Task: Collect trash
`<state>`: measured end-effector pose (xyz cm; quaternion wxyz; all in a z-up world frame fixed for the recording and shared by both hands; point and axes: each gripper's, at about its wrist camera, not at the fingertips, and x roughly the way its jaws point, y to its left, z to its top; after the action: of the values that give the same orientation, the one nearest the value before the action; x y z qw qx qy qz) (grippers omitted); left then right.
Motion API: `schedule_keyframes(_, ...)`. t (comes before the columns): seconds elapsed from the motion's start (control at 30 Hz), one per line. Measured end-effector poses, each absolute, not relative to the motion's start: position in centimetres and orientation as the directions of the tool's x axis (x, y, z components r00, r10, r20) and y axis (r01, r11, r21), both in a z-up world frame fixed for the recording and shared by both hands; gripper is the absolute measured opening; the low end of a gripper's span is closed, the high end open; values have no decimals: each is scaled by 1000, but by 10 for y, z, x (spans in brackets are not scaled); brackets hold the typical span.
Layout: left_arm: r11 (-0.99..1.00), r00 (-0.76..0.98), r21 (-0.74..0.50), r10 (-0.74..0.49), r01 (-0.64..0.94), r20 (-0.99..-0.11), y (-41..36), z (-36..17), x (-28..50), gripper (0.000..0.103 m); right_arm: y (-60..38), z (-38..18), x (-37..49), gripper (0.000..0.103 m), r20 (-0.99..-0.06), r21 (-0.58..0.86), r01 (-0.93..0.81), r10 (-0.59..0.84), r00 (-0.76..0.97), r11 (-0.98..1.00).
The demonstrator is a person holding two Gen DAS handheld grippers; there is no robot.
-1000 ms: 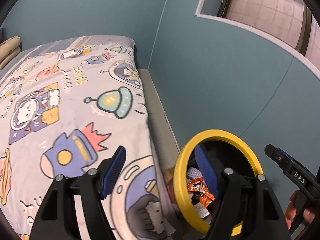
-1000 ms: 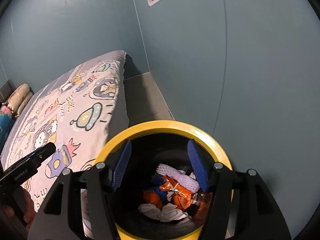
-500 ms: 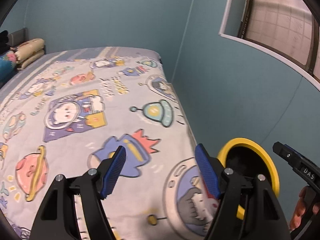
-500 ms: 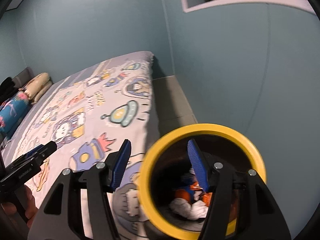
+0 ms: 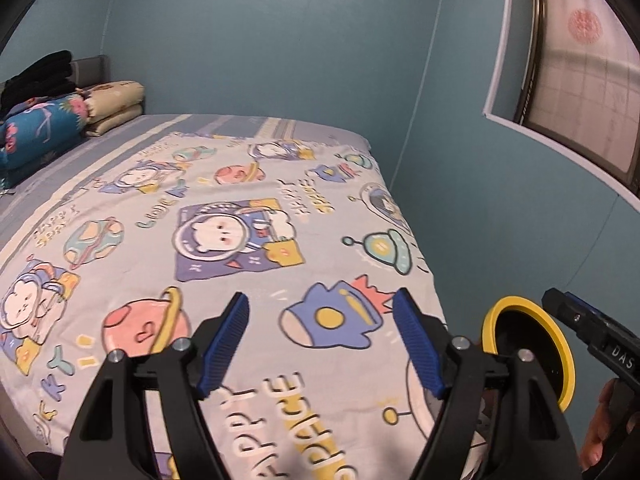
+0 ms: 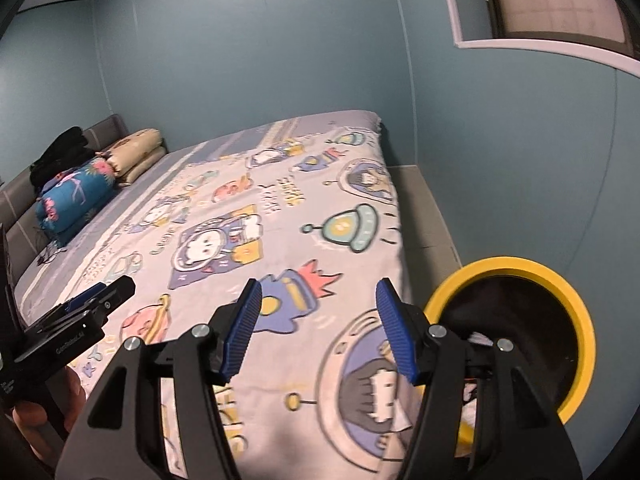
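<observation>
Both the left gripper (image 5: pixel 320 340) and right gripper (image 6: pixel 318 328) gape empty over the trash-free cartoon-print bedspread (image 5: pixel 224 240), so collection into the yellow-rimmed black bin (image 6: pixel 520 320) looks finished.

One bed (image 5: pixel 248 208) with one cartoon space-print cover (image 6: pixel 280 240), one yellow-rimmed trash bin (image 6: pixel 576 292) beside it (contents mostly hidden, can't count the pieces). At the headboard end: one blue floral folded quilt (image 5: pixel 40 132), one beige folded stack (image 5: pixel 116 100), one pile of black clothing (image 5: pixel 36 76). One window (image 5: pixel 576 80), two grippers – left gripper (image 5: pixel 322 340), right gripper (image 6: pixel 320 328).
</observation>
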<state>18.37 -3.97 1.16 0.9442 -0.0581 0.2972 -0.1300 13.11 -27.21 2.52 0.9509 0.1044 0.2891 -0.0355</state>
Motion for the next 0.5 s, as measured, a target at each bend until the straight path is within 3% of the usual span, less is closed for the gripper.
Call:
schedule_keyframes(0.23,964,837,-194,-253,179,-484,-1,19,151,85,-238,28,117,67,-511,167,116,-15,859,979)
schedule_keyframes(0.43,968,866,-208,-222,140,-449,19,15,127,88,-220,32,92,83,-437,139,158,-82,896,978)
schedule_keyframes(0.5,968,875,-220,-210,123,-435,28,14,118,90,-216,34,84,92,-412,137,164,-95,906,977)
